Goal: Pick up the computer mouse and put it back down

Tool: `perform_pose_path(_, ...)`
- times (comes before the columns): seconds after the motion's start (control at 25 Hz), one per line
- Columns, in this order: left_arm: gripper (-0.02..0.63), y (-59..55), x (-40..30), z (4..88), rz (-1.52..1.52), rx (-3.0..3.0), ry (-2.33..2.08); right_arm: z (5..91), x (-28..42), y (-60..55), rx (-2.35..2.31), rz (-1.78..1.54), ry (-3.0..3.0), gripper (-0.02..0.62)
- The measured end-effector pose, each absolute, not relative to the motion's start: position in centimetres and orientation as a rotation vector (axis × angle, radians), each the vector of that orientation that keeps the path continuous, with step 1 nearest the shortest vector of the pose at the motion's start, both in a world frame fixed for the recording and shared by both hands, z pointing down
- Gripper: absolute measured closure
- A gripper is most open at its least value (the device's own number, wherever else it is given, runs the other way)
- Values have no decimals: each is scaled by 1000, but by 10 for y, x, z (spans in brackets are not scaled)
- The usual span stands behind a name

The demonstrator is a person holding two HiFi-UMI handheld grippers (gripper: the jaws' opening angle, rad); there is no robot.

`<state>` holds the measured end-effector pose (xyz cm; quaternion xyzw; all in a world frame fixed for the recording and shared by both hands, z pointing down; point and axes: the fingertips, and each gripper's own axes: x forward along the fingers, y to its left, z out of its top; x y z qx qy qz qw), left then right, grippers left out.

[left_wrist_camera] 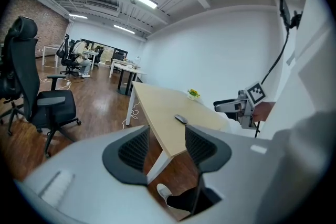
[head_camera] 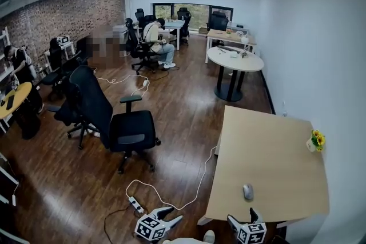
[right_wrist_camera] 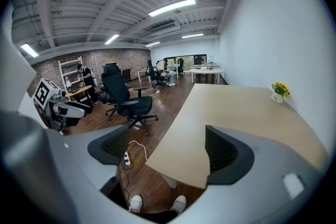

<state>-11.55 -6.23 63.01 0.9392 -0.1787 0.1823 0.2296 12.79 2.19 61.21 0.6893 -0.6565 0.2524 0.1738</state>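
Note:
A grey computer mouse (head_camera: 247,191) lies near the front edge of the light wooden table (head_camera: 274,151). In the left gripper view the mouse (left_wrist_camera: 181,119) sits on the table (left_wrist_camera: 157,105) beyond the jaws. My left gripper (head_camera: 170,215) hangs over the floor left of the table, open and empty (left_wrist_camera: 167,147). My right gripper (head_camera: 253,215) is just in front of the table edge, a little short of the mouse, open with nothing between its jaws (right_wrist_camera: 168,147). The right gripper view does not show the mouse.
A small pot of yellow flowers (head_camera: 315,140) stands at the table's right edge. A black office chair (head_camera: 117,120) is to the left, and a power strip with white cable (head_camera: 135,204) lies on the floor. Round tables and seated people are farther back.

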Motion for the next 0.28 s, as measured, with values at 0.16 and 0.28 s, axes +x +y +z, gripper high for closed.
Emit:
perform_pose_path(0.16, 411, -64, -125, 631, 484, 2581, -528, 613, 119, 14, 1927, 703, -1875, 133)
perform_pose_path(0.28, 411, -64, -132, 630, 473, 2579, -552, 615, 112, 12, 1903, 693, -1882, 133)
